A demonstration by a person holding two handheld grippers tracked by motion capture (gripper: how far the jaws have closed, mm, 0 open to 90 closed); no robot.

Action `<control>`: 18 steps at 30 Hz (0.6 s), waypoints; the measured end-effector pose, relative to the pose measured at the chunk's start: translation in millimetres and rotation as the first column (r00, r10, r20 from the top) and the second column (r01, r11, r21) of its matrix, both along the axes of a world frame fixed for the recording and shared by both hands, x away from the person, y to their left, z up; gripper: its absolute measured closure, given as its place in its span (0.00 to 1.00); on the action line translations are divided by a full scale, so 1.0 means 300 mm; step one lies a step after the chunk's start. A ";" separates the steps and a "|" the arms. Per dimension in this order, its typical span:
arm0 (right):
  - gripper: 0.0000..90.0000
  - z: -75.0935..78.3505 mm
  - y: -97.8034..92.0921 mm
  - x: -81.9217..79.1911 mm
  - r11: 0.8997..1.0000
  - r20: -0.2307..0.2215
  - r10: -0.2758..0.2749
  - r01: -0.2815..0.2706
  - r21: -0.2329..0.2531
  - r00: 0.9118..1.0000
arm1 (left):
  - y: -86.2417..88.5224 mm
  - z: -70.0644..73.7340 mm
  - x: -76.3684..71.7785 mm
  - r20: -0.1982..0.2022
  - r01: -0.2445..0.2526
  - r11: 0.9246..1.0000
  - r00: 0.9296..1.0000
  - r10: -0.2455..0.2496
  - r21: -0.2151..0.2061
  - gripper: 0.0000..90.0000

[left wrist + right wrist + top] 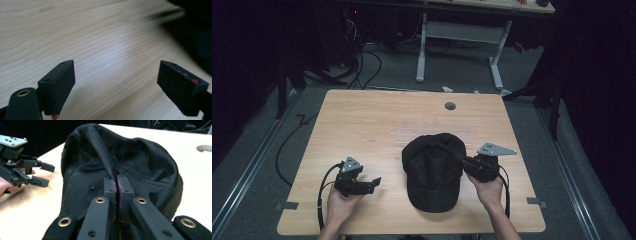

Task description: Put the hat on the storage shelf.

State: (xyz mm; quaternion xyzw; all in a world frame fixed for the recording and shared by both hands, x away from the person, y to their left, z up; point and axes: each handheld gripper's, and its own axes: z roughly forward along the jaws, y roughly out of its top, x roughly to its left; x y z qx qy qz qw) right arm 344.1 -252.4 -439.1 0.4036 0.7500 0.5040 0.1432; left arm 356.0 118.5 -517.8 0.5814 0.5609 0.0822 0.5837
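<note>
High view shows a black cap (434, 170) lying on the worktop (377, 120). The right claw (116, 185) is pinched shut on its crown fabric, so one grip is made; the left claw (373, 183) stands apart beside it, holding nothing yet.

I noted one black mesh cap (434, 170) lying crown-up on the wooden table (377, 125), near its front edge and right of centre, brim toward the person. A ridge of crown fabric (110, 157) stood pinched up.
</note>
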 end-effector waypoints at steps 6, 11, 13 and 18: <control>0.97 0.039 0.004 -0.004 0.999 0.043 0.032 -0.032 0.006 0.999 | -0.035 0.067 -0.022 0.010 0.101 0.992 0.995 -0.100 -0.072 0.17; 0.97 0.069 0.021 -0.001 0.998 0.069 0.058 -0.058 0.010 0.996 | -0.081 0.116 -0.030 0.015 0.169 0.980 0.986 -0.169 -0.101 0.16; 0.97 0.076 0.026 -0.001 0.998 0.074 0.062 -0.063 0.009 0.995 | -0.099 0.132 -0.029 0.012 0.193 0.975 0.981 -0.193 -0.113 0.16; 0.97 0.105 0.042 0.001 0.995 0.108 0.098 -0.101 0.021 0.989 | -0.127 0.157 -0.018 0.000 0.238 0.960 0.970 -0.241 -0.150 0.13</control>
